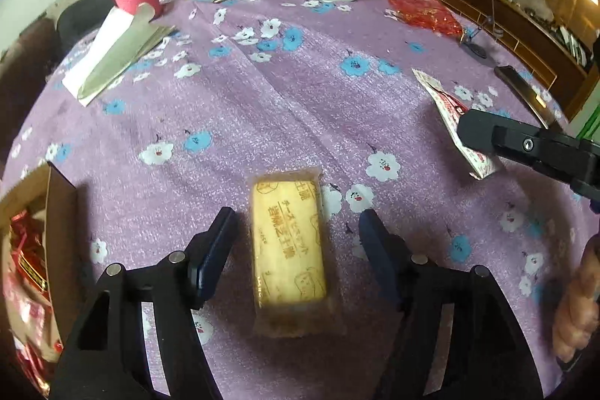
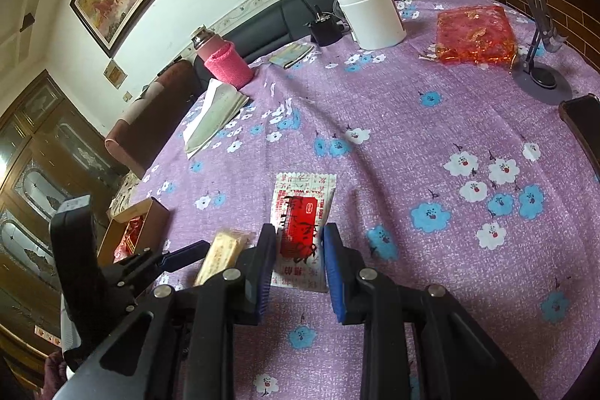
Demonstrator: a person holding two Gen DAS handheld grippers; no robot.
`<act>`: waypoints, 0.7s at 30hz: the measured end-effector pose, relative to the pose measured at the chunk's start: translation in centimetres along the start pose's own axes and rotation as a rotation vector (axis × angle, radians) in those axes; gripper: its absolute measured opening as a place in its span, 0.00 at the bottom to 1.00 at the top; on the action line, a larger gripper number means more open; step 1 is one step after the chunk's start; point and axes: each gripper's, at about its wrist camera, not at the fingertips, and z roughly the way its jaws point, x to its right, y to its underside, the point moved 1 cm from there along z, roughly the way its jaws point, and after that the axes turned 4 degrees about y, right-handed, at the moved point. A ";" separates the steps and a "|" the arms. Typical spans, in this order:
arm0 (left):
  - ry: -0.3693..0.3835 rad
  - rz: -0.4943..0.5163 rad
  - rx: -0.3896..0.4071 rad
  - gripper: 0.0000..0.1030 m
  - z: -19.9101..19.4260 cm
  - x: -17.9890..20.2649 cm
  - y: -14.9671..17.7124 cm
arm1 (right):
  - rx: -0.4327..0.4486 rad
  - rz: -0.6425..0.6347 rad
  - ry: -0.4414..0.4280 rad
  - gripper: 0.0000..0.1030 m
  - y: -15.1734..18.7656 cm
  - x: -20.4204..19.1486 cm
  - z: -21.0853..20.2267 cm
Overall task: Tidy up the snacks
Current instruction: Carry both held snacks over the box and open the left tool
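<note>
on the purple flowered tablecloth (image 1: 300,107), near my edge, the yellow biscuit pack (image 1: 288,250) lies flat between the wide-open fingers of my left gripper (image 1: 298,231), which holds nothing. to its right, my right gripper (image 2: 298,242) brackets the red and white sachet (image 2: 302,231); its blue pads sit just beside the sachet's edges, partly open, and i cannot tell whether they touch it yet.

i judge the biscuit pack light but fairly stiff, with a slick film wrapper and brittle contents, so i'd pinch across its narrow width at mid-length, gently. the sachet looks thin, floppy and light; i'd take it across its short sides near the middle.

the pack's long axis runs near to far, straight along my left fingers. the sachet's long axis also runs near to far, its printed end pointing away. the cardboard box (image 1: 56,212) with red packets waits at the left.
</note>
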 end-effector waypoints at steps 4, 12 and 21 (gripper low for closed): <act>0.033 -0.042 -0.004 0.32 -0.7 -0.8 0.2 | -0.004 -0.001 0.002 0.29 0.1 -0.1 0.1; 0.101 -0.136 0.068 0.32 -4.6 -2.2 1.8 | -0.004 -0.008 0.003 0.29 0.0 -0.2 0.2; 0.054 -0.325 0.241 0.32 -15.1 -9.7 6.1 | -0.016 -0.044 0.011 0.29 0.6 -1.0 0.7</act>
